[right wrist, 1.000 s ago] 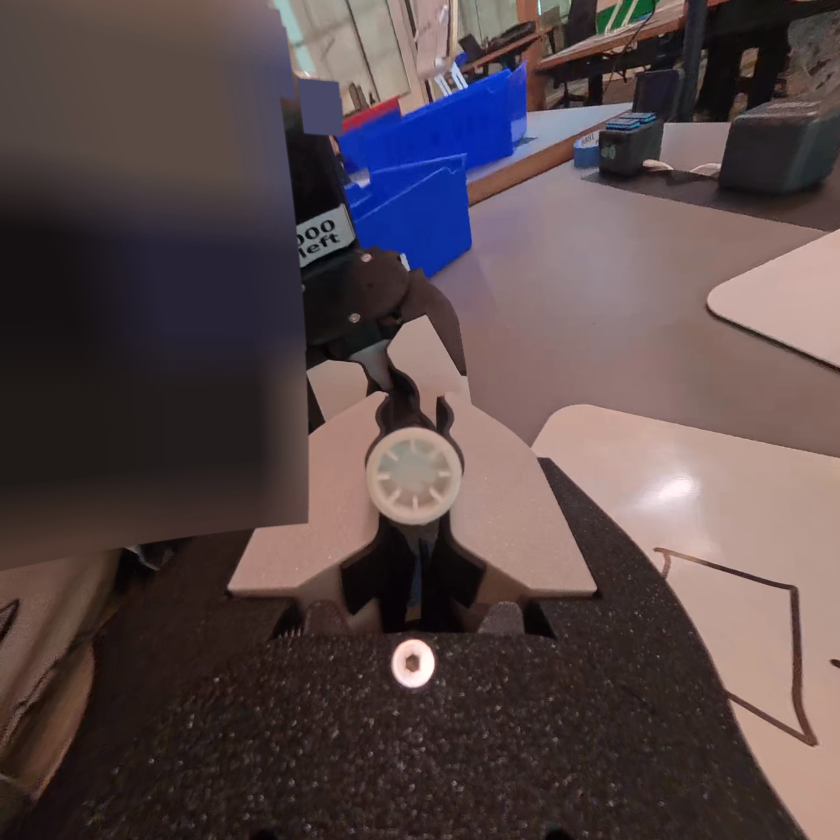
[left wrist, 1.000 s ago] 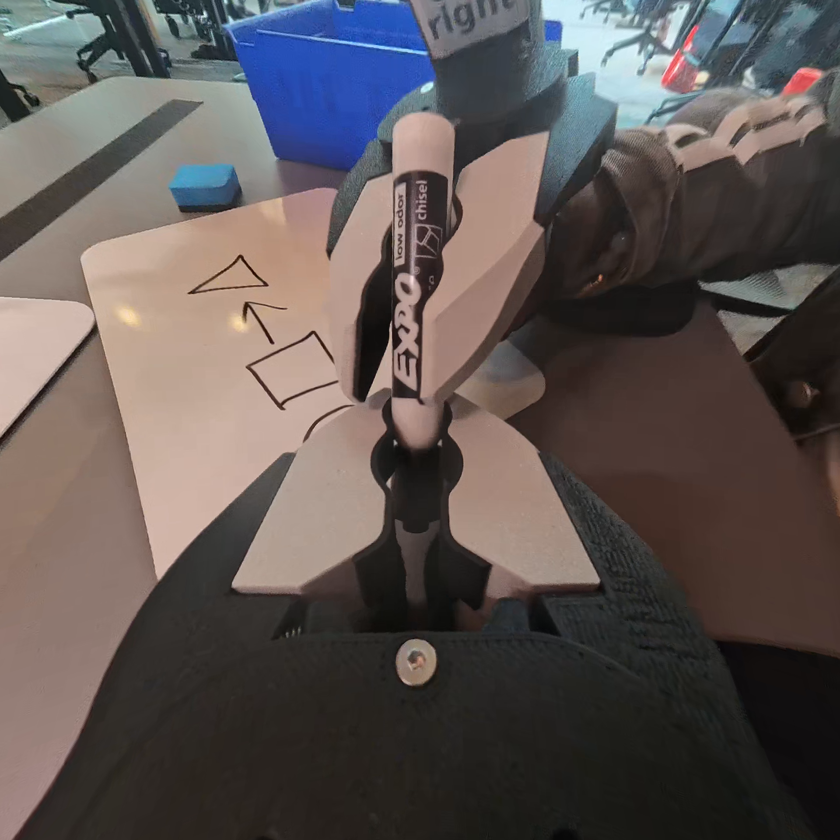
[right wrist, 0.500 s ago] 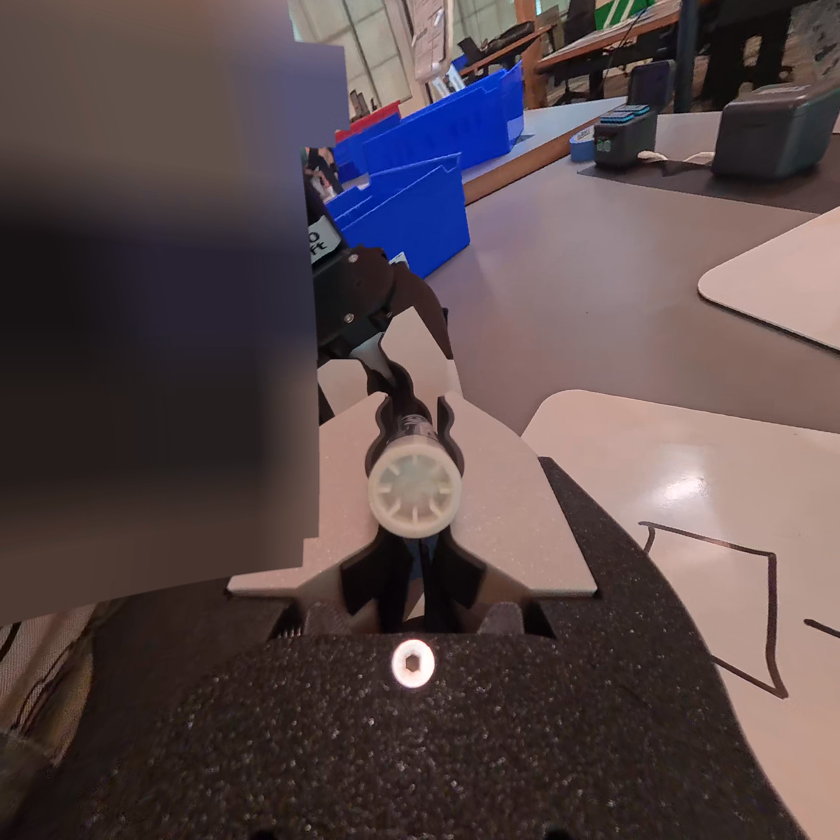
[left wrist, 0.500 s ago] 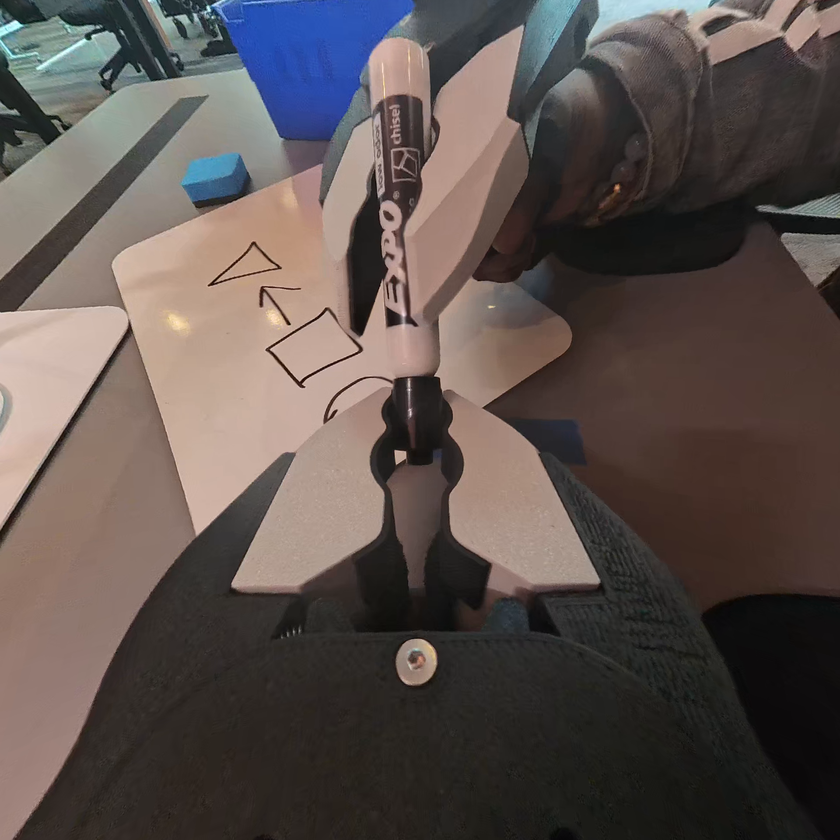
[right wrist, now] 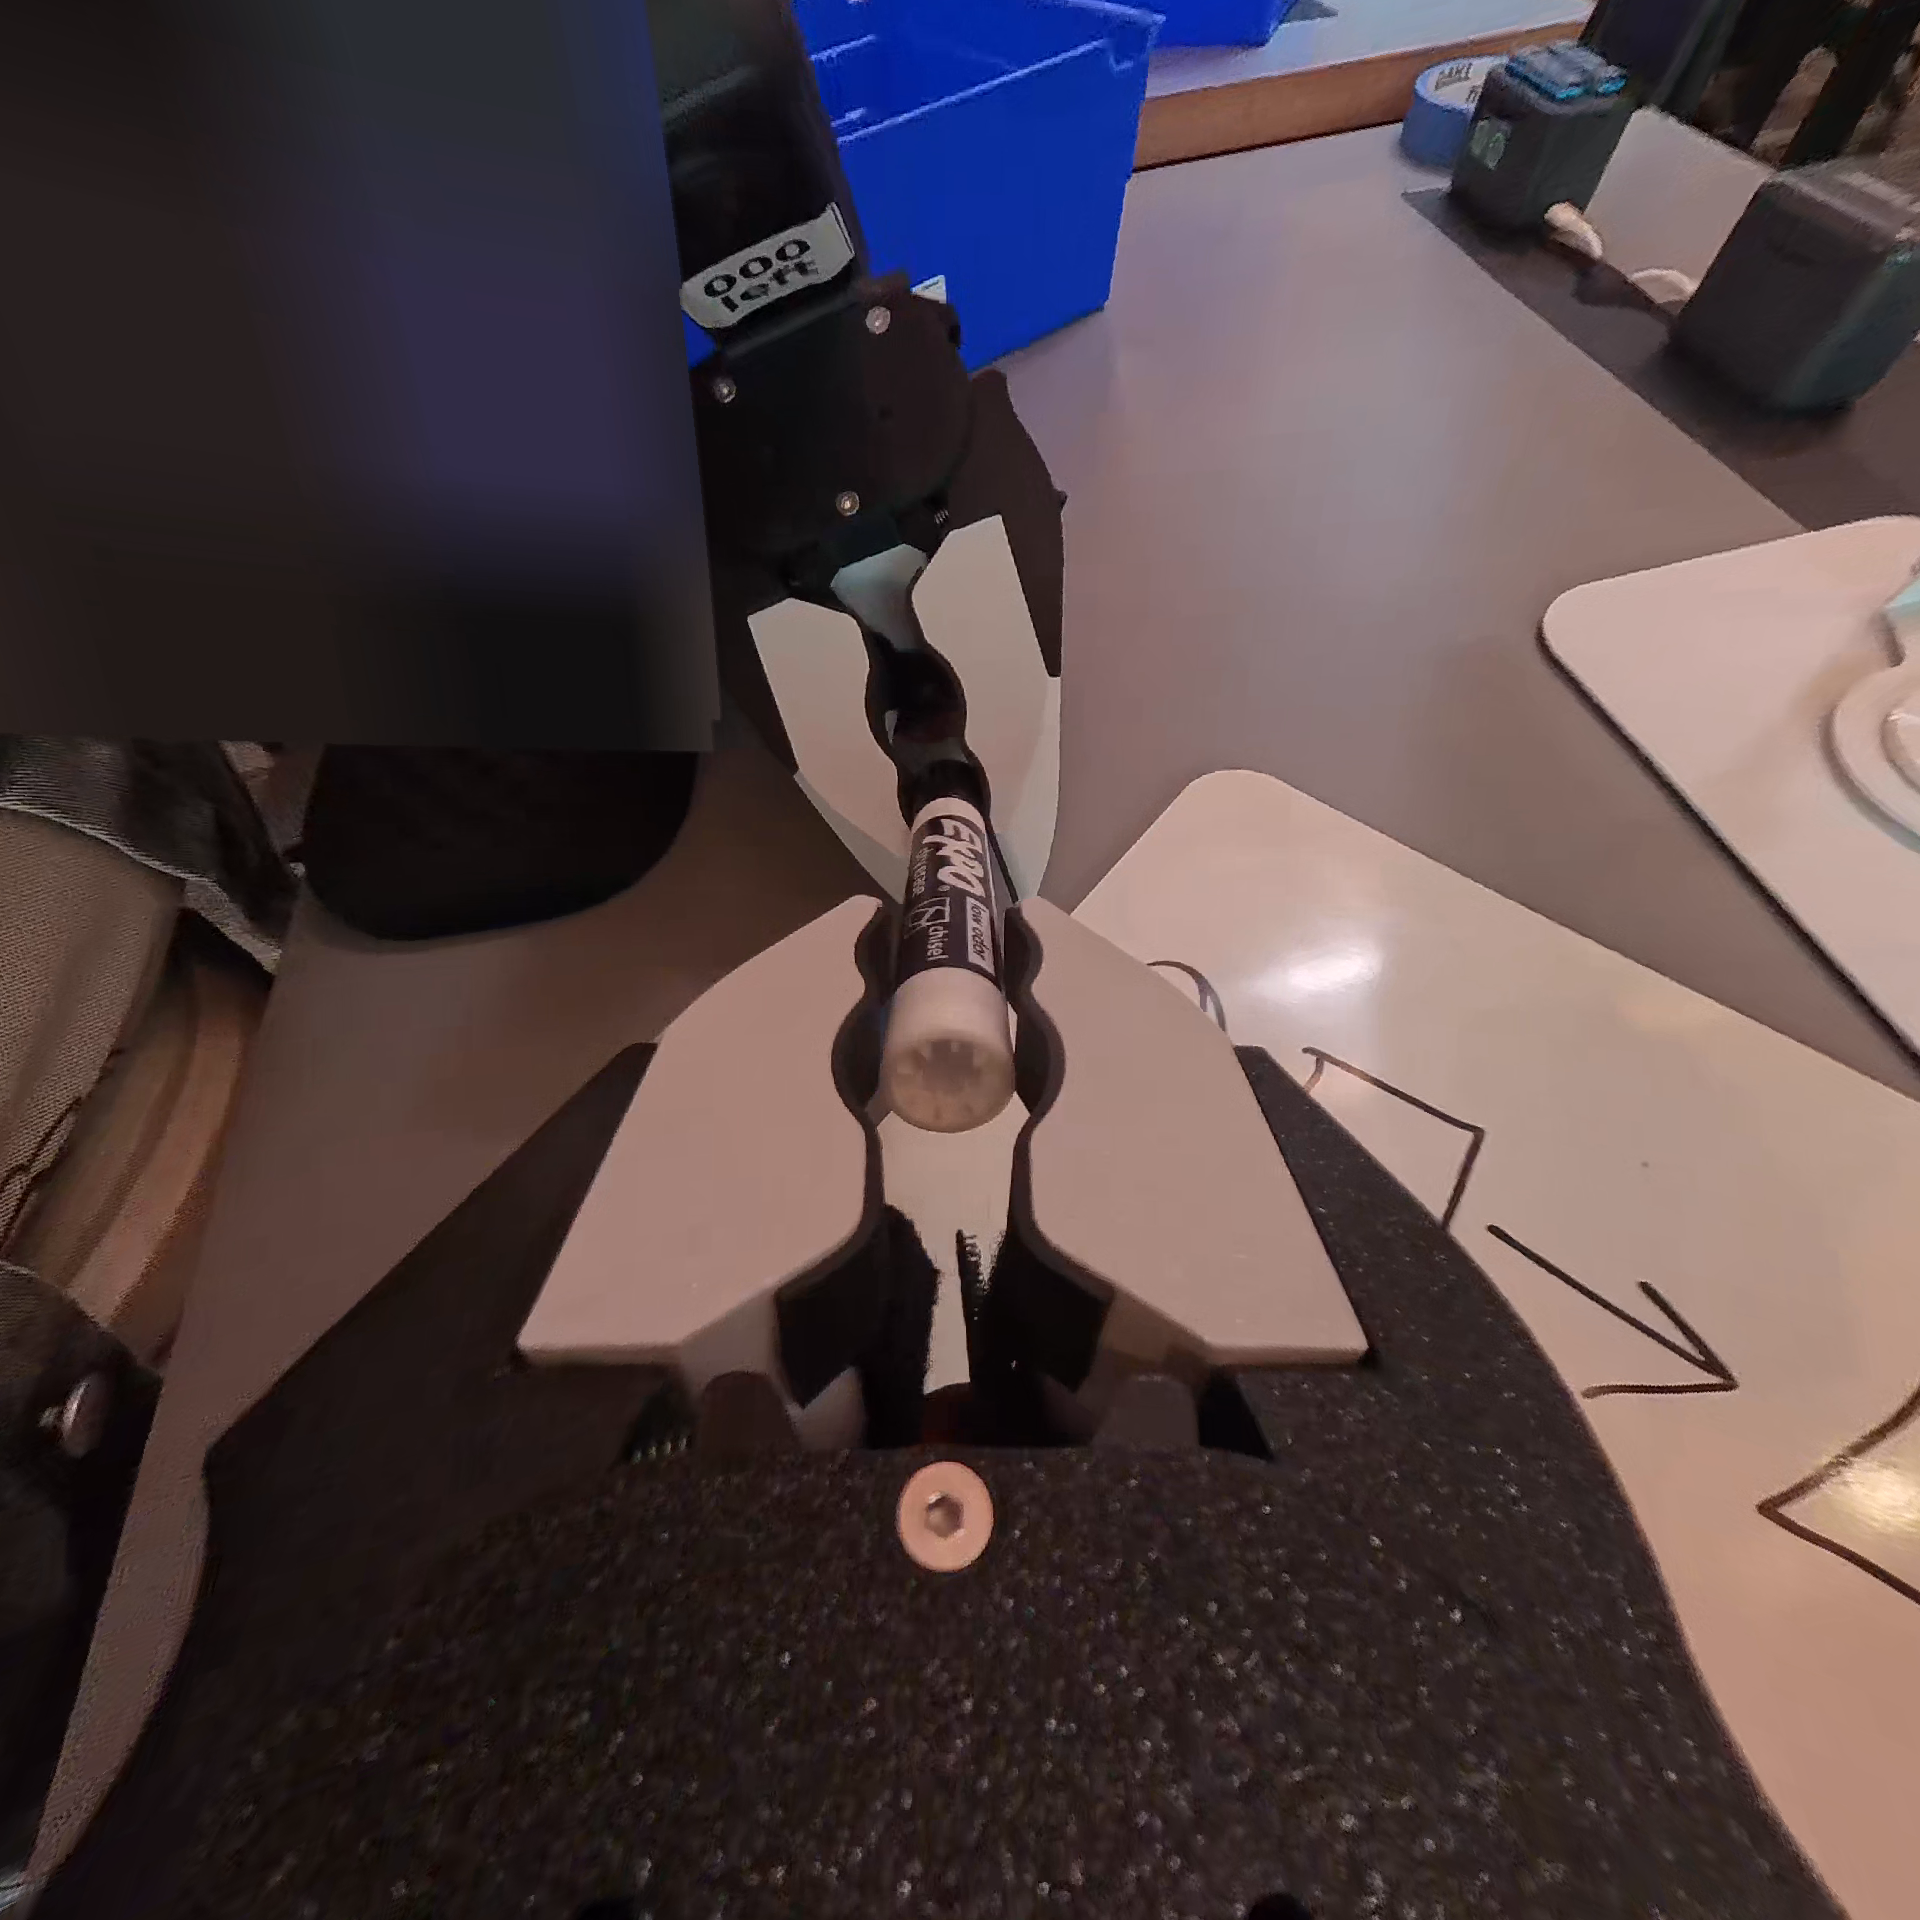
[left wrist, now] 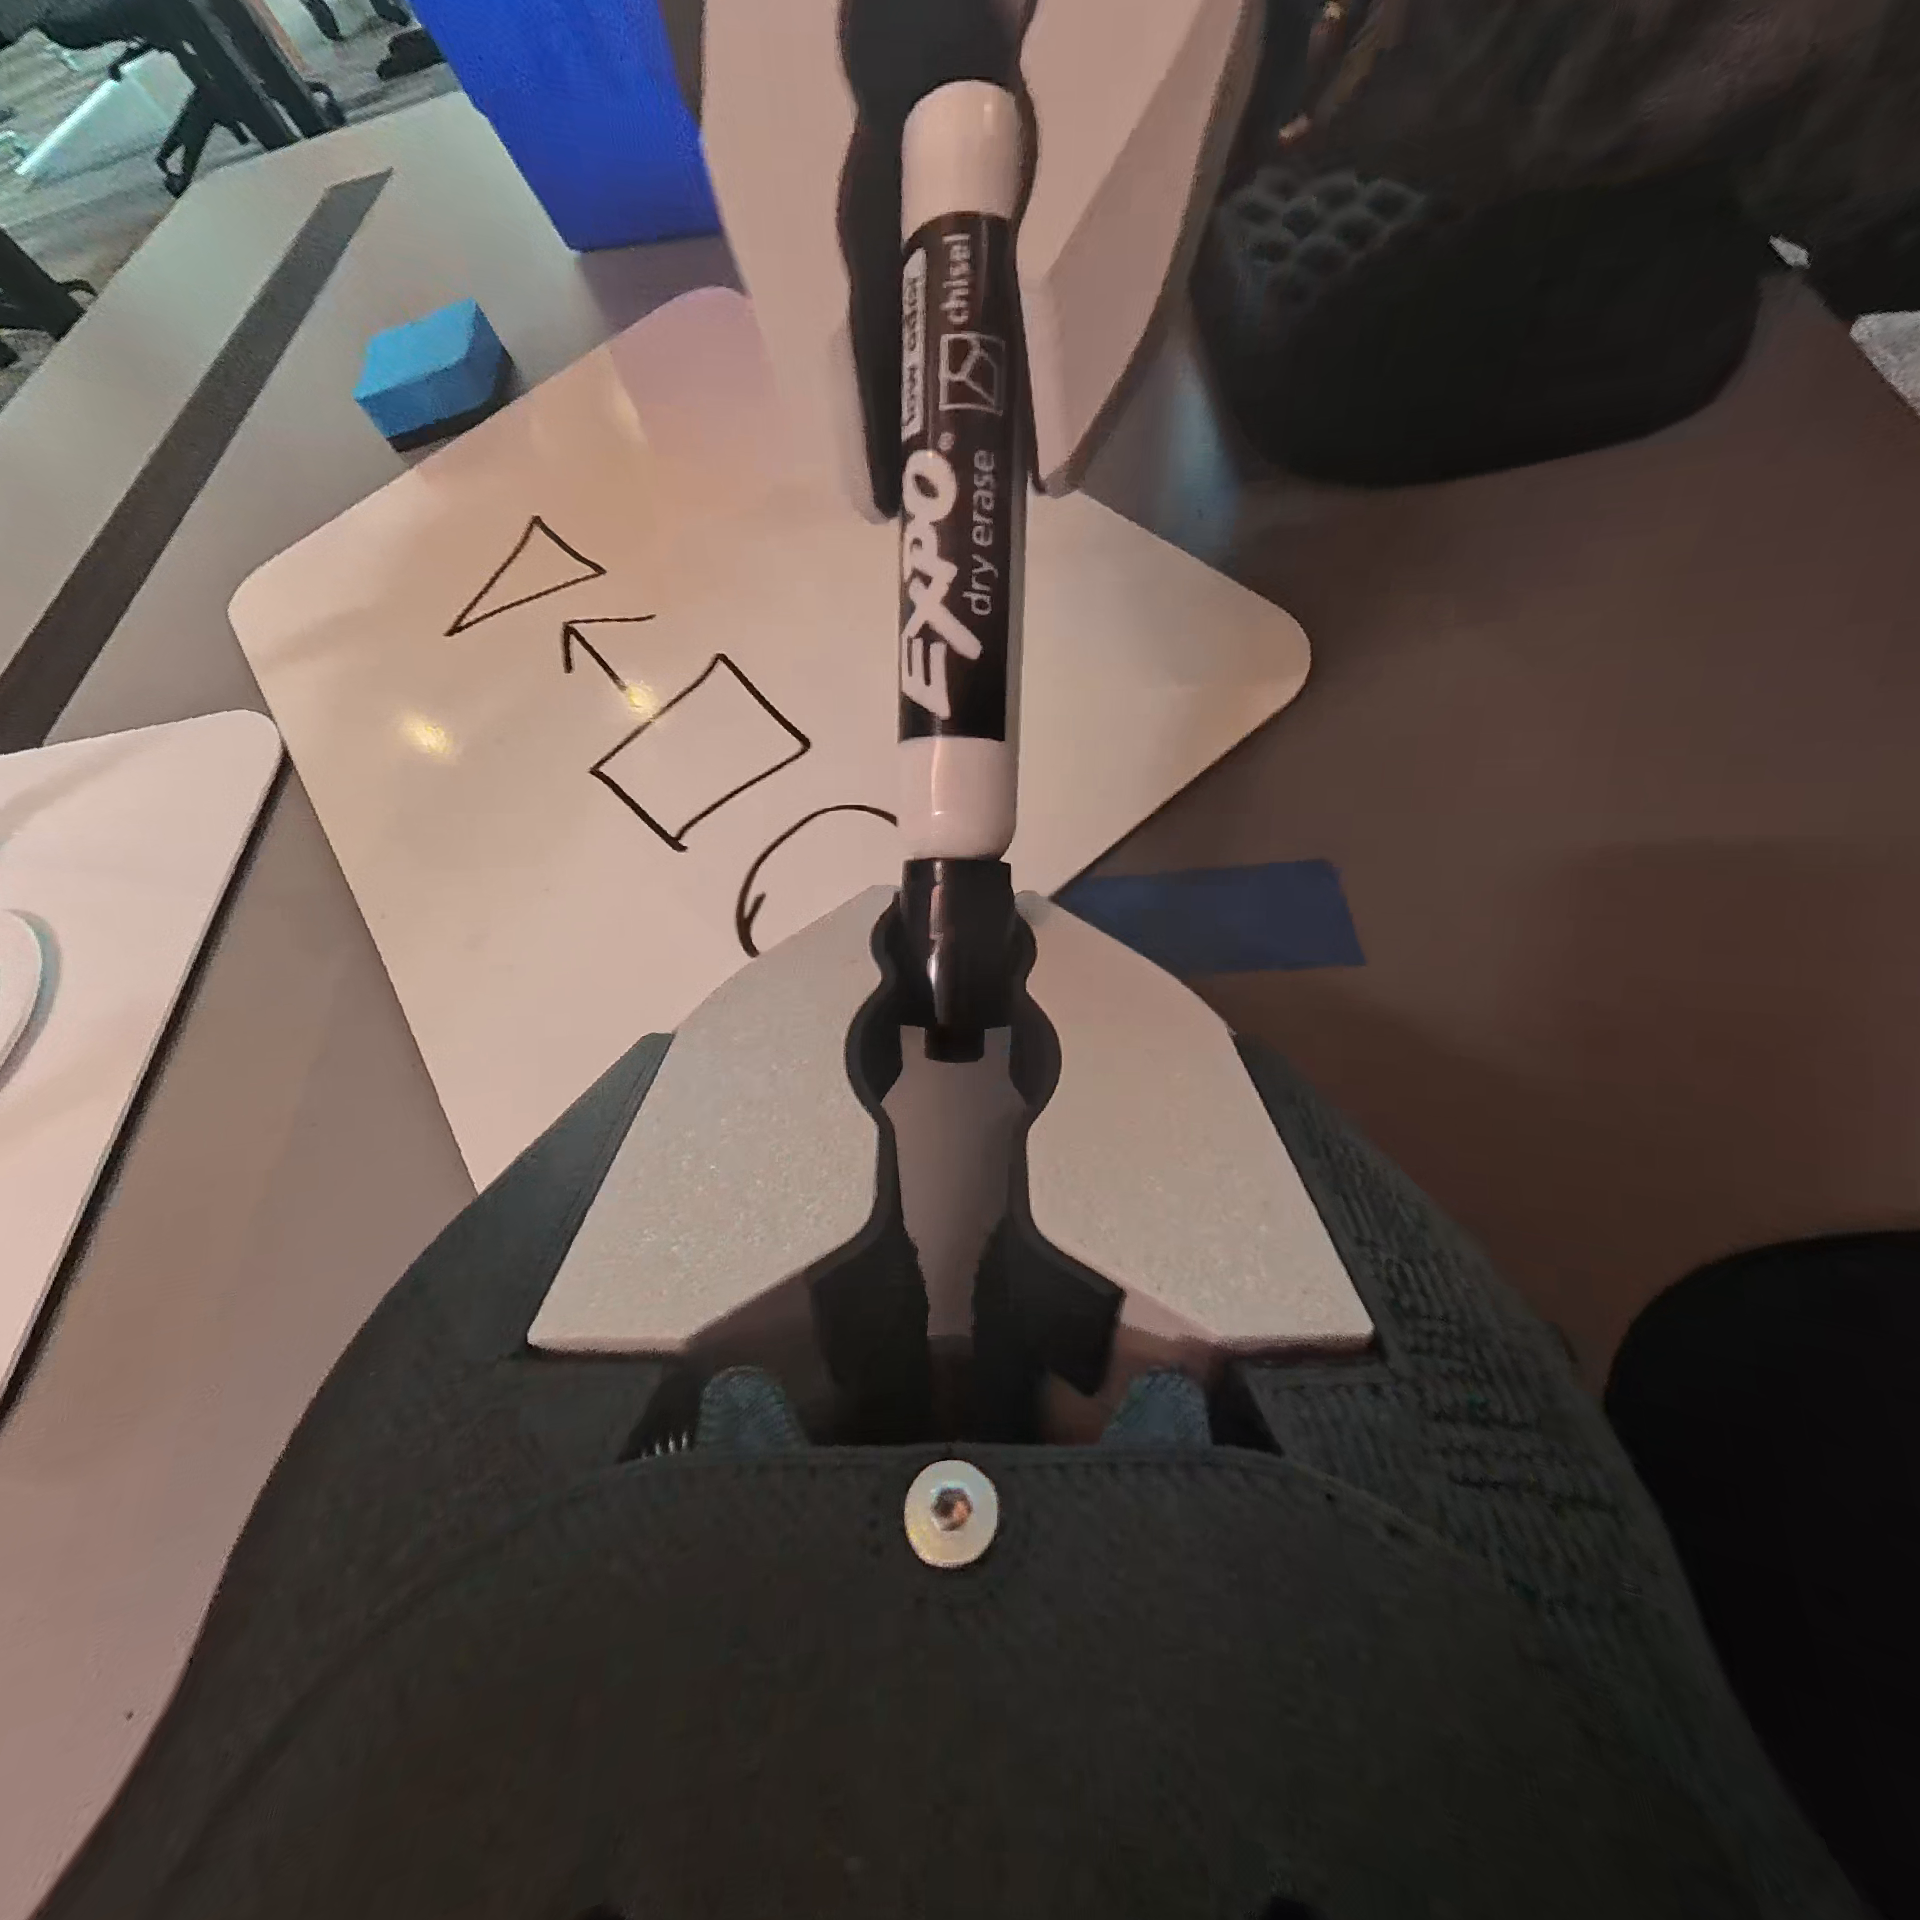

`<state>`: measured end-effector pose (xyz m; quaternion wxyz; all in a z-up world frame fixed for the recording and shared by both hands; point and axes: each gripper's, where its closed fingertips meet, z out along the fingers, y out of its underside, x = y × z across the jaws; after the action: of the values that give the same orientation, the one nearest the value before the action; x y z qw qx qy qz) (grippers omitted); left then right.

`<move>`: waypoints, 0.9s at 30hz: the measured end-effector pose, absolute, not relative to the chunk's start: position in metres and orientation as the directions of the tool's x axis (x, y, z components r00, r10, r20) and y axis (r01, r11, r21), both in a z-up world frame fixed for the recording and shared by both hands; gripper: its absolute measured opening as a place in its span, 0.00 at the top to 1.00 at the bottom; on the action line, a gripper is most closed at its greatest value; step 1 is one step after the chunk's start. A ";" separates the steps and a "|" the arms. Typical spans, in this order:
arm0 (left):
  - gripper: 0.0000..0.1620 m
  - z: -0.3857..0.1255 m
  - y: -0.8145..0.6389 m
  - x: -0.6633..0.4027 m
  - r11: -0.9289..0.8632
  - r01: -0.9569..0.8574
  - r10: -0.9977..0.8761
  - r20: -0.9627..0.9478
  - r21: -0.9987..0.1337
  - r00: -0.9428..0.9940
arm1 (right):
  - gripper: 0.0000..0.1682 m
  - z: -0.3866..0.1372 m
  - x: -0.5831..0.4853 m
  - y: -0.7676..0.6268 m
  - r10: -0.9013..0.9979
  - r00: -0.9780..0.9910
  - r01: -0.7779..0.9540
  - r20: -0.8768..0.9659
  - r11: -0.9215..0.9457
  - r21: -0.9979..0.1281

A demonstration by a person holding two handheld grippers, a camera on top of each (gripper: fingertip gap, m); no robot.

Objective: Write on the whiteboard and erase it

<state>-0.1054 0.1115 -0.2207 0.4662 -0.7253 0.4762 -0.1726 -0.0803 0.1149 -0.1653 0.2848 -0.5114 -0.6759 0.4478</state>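
The left gripper (left wrist: pixel 951 997) is clamped on the black cap (left wrist: pixel 951 956) at the marker's (left wrist: pixel 956 520) writing end, the cap seated in the notch between its fingertips. Straight ahead of it, the marker's white barrel rises away toward the right gripper (left wrist: pixel 956 312), which faces it from the far side and holds the barrel's rear part between its pale fingers (left wrist: pixel 1132 260).

In the right wrist view the same arrangement shows from the other end: the right gripper (right wrist: pixel 945 1049) is closed around the marker (right wrist: pixel 951 935) near its ribbed white butt, and the barrel runs forward to the left gripper (right wrist: pixel 920 717), whose tips pinch the dark cap end.

Below and to the left of the left gripper lies the whiteboard (left wrist: pixel 436 831) on the brown surface (left wrist: pixel 1558 831), bearing a drawn triangle, an arrow, a square and part of a curved stroke. Beyond the board's far left corner sits a blue eraser (left wrist: pixel 431 369). A strip of blue tape (left wrist: pixel 1226 914) lies just right of the left gripper's tips. A blue bin (left wrist: pixel 582 114) stands farther off.
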 end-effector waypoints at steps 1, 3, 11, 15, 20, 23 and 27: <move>0.89 -0.217 0.115 -0.106 -0.125 -0.501 -0.837 -0.180 -0.856 0.516 | 0.88 -0.162 -0.079 0.117 0.954 -0.297 0.429 -0.044 0.092 -0.898; 0.80 -0.212 0.121 -0.111 -0.165 -0.449 -0.804 -0.144 -0.878 0.577 | 0.88 -0.146 -0.070 0.129 0.979 -0.204 0.402 0.020 0.103 -0.910; 0.44 -0.183 0.155 -0.151 -0.266 -0.084 -0.577 0.089 -0.960 0.812 | 0.88 -0.041 0.141 0.266 0.598 0.734 0.391 0.322 0.016 -0.920; 0.41 -0.183 0.158 -0.158 -0.260 -0.085 -0.546 0.074 -0.962 0.835 | 0.88 -0.076 0.227 0.301 0.441 0.839 0.439 0.318 -0.203 -0.875; 0.41 -0.189 0.159 -0.154 -0.266 -0.134 -0.547 0.035 -0.954 0.836 | 0.87 -0.144 0.240 0.325 0.498 0.845 0.411 0.197 -0.368 -0.834; 0.42 -0.191 0.159 -0.154 -0.268 -0.145 -0.546 0.026 -0.952 0.837 | 0.87 -0.168 0.241 0.323 0.508 0.848 0.399 0.151 -0.426 -0.812; 0.43 -0.193 0.159 -0.153 -0.274 -0.159 -0.549 0.019 -0.949 0.835 | 0.88 -0.208 0.249 0.300 0.532 0.842 0.454 0.095 -0.601 -0.657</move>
<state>-0.1530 0.1590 -0.1926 0.5582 -0.7786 0.2272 -0.1750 0.2494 0.3001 -0.2076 0.3509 -0.8931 -0.2760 0.0552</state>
